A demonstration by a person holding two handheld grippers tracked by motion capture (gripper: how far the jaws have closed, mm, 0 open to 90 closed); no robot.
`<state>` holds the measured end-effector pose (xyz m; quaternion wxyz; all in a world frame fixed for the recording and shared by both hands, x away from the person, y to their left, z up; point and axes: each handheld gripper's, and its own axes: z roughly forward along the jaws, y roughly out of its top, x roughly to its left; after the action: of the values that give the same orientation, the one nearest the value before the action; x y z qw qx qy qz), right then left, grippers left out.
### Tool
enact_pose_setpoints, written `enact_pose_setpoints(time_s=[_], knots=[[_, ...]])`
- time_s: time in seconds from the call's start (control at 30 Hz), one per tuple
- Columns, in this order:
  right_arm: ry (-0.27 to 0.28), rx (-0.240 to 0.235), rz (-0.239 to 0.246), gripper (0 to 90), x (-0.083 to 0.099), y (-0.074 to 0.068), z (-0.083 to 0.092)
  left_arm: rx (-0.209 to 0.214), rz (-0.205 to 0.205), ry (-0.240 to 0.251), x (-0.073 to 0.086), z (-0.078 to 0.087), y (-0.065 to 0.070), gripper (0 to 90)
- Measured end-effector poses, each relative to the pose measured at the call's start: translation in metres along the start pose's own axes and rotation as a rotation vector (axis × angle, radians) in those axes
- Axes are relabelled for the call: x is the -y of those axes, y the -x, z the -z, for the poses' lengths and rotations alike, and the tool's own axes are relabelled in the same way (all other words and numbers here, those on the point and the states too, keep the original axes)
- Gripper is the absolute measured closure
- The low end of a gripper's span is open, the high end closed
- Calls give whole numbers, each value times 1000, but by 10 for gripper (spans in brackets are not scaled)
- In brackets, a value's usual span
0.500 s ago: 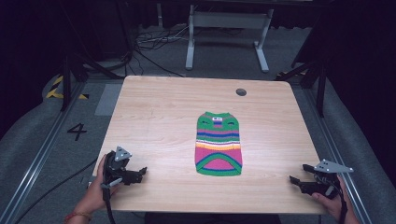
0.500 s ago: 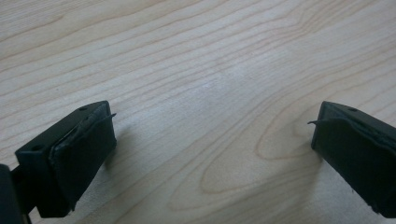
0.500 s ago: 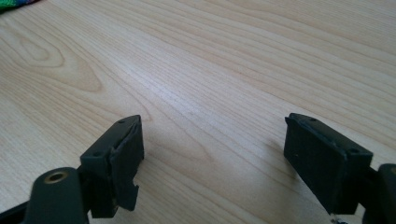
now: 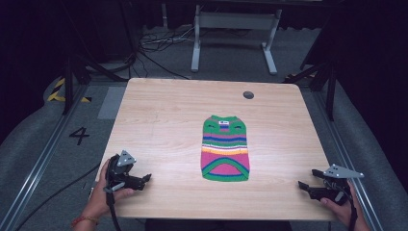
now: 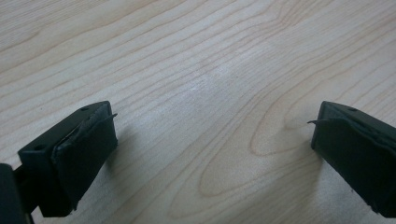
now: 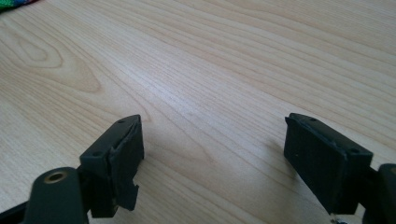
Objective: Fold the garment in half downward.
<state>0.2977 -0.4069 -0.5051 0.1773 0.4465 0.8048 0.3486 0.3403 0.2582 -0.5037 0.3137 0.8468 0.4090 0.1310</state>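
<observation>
A "4" [image 4: 79, 135] is marked on the floor left of the bench [image 4: 159, 120]. Both jaws spread wide and empty: left hand-held gripper [image 4: 144, 179] near-left, right hand-held gripper [image 4: 304, 186] near-right. The striped garment [image 4: 224, 148] lies flat between them, its white label unreadable.

Wooden table [image 4: 159, 120] on grey floor [image 4: 38, 134], dark surroundings.

Your high view is soft and slightly grainy; the table [image 4: 159, 125] is evenly lit from above while the floor and room around it fall to near black. In your left gripper view a pale sheen sits on the wood [image 5: 205, 79], and soft shadows pool beside the jaws. Your right gripper view is bright, its far grain blurring slightly toward the top.
</observation>
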Motion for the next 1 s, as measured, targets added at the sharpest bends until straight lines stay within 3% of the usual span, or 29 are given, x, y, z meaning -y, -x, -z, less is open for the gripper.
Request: enact_pose_setpoints(time_s=[0.1, 0.23, 0.33, 0.43, 0.47, 0.57, 0.63, 0.7, 0.83, 0.87, 1.0], knots=[[0, 3, -4, 214, 0, 0, 0, 21, -23, -6, -1, -1, -3, 1], [-5, -11, 12, 237, -6, -1, -4, 43, -53, -71, -11, -2, -8, 6], [-26, -20, 19, 225, -9, 1, -6, 55, -65, -59, -14, -2, -10, 42], [-50, -22, 30, 239, -15, 1, -8, 65, -65, -43, -16, -3, -11, 134], [-42, -30, 38, 257, -18, 2, -9, 66, -72, -51, -18, -2, -11, 180], [-30, -64, 28, 267, -23, 3, -11, 57, -78, -62, -22, -4, -11, 197], [-33, -64, 48, 273, -33, 1, -15, 35, -91, -64, -27, -5, -11, 214], [-31, -65, 69, 274, -41, -2, -18, 48, -80, -48, -32, -6, -12, 256], [-27, -90, 116, 271, -70, -9, -30, 58, -77, -31, -45, -10, -12, 253], [-27, -90, 116, 271, -70, -9, -30, 60, -82, -24, -48, -12, -13, 253], [-25, -93, 171, 318, -98, -16, -47, 77, -84, 2, -69, -20, -12, 260]])
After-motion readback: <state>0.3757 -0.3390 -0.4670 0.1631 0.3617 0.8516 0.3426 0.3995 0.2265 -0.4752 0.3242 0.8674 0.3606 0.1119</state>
